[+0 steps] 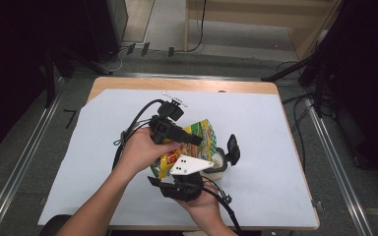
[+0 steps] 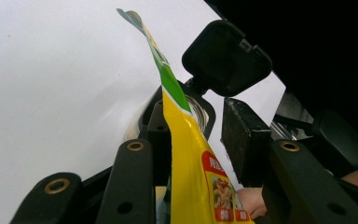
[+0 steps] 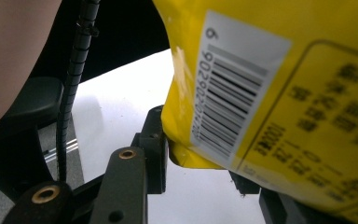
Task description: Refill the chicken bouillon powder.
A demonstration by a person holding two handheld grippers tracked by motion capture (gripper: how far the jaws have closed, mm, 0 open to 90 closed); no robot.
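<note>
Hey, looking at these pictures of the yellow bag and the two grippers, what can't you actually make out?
- High view: most of the yellow bag is covered by the left hand and both grippers.
- High view: what is inside the white container is hidden behind the bag.
- Right gripper view: the bag's print is too blurred to read, and the bag hides one jaw of the right gripper.
- Left gripper view: whether the left gripper pinches the bag is unclear.

free: white sheet point(image 1: 275, 147) far and right | blocked: centre, pouch point(image 1: 197, 140), jar point(image 1: 220, 162)
</note>
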